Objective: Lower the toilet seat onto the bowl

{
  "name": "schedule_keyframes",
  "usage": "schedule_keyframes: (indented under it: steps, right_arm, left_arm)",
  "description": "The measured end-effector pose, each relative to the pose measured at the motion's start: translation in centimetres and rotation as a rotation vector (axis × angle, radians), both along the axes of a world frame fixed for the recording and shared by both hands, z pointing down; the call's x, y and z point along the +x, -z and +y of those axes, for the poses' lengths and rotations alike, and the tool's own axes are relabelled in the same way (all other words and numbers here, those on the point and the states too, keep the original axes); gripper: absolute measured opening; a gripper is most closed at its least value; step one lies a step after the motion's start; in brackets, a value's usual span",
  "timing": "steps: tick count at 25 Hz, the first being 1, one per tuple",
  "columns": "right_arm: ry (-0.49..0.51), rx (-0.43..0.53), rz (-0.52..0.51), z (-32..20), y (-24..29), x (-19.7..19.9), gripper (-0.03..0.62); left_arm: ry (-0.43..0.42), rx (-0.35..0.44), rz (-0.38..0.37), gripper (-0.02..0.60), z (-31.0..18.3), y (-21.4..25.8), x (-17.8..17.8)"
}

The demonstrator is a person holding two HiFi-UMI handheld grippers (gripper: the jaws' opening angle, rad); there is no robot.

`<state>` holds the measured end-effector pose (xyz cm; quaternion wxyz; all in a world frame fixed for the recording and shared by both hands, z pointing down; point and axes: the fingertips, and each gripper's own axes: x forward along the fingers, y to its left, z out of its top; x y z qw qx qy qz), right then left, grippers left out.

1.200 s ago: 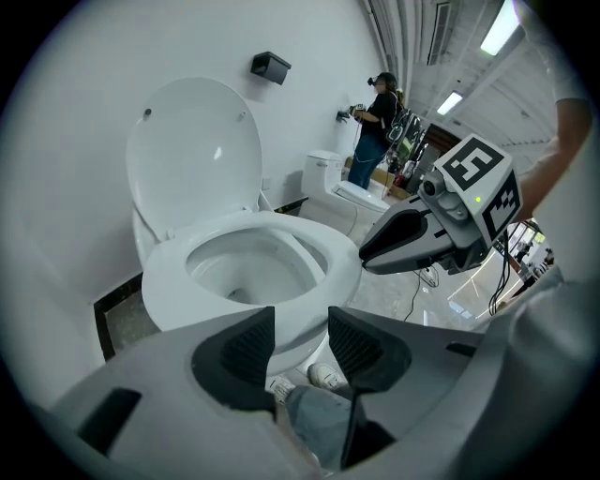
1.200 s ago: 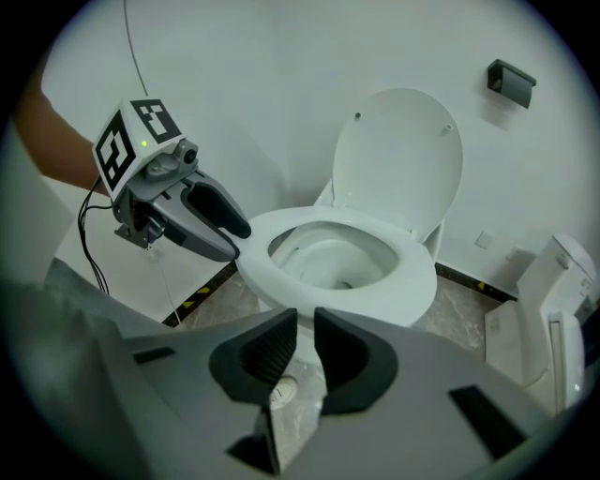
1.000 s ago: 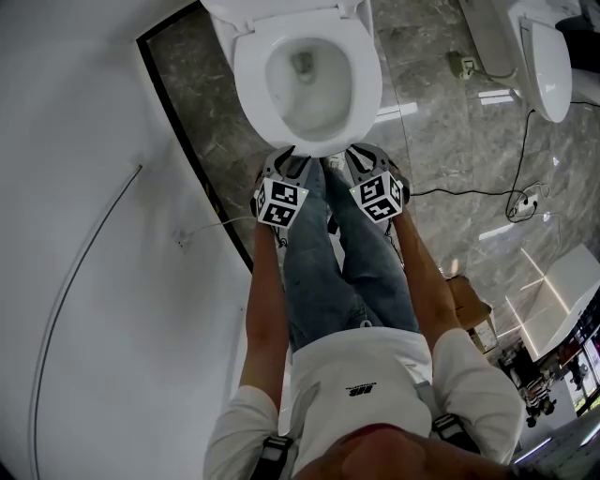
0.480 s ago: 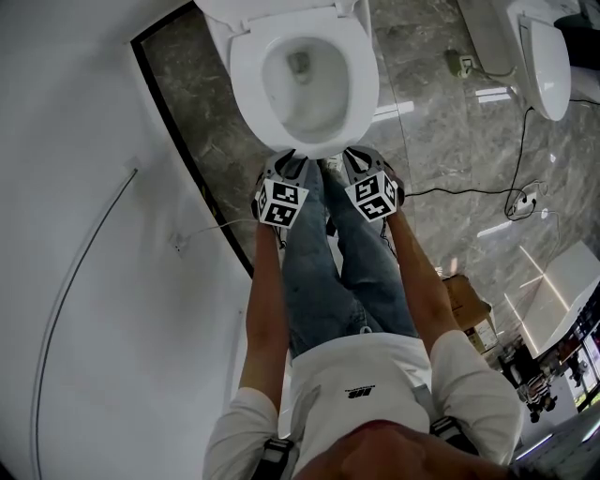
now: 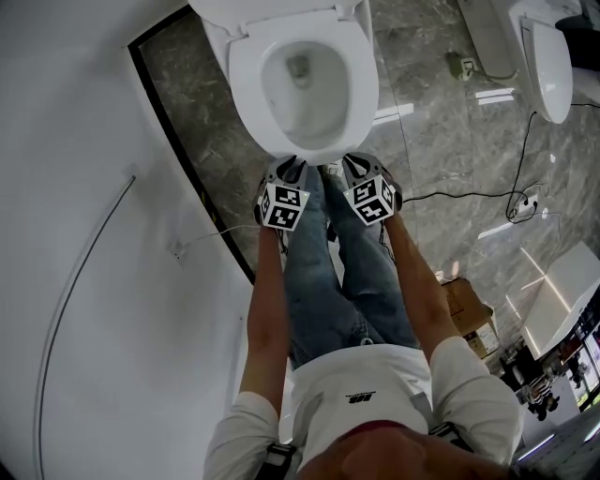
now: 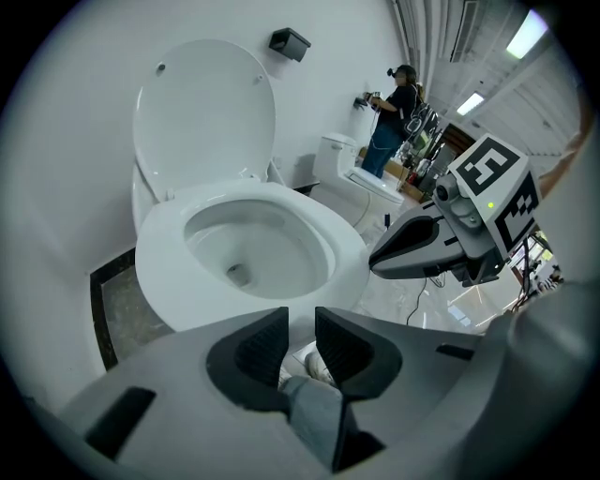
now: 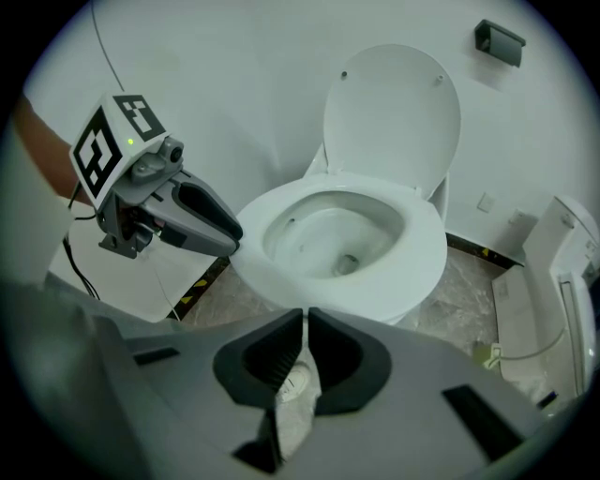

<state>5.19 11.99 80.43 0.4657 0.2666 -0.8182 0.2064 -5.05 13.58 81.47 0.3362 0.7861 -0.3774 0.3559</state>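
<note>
The white toilet seat (image 5: 246, 75) lies flat on the bowl, and the lid (image 5: 272, 11) stands upright against the tank behind it. My left gripper (image 5: 289, 165) and right gripper (image 5: 354, 162) hang side by side just before the bowl's front rim, above the person's shoes, pointing steeply down. In the left gripper view the left gripper (image 6: 302, 328) shows a narrow empty gap; its jaws have just been closing with nothing between them. The right gripper (image 7: 306, 323) has its jaws together, holding nothing. Neither touches the seat (image 6: 347, 248).
A white wall and a dark floor border (image 5: 178, 141) run along the left. A second toilet (image 5: 544, 56) stands at the far right, with cables (image 5: 520, 202) across the marble floor. A cardboard box (image 5: 469, 309) sits by the person's right side. Another person (image 6: 389, 117) stands far back.
Both grippers have sunk a little in front of the bowl. The seat and lid have not moved.
</note>
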Motion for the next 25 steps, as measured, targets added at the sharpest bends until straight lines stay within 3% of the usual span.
schedule_keyframes:
  steps: [13, 25]
  right_arm:
    - [0.003, -0.046, 0.022, 0.2, -2.0, 0.1, 0.037]
    - [-0.008, 0.083, -0.079, -2.2, 4.6, -0.7, 0.034]
  left_arm:
    - [0.066, -0.028, -0.023, 0.074, -0.1, -2.1, -0.3]
    - [0.159, 0.128, -0.008, 0.038, -3.0, 4.6, -1.4]
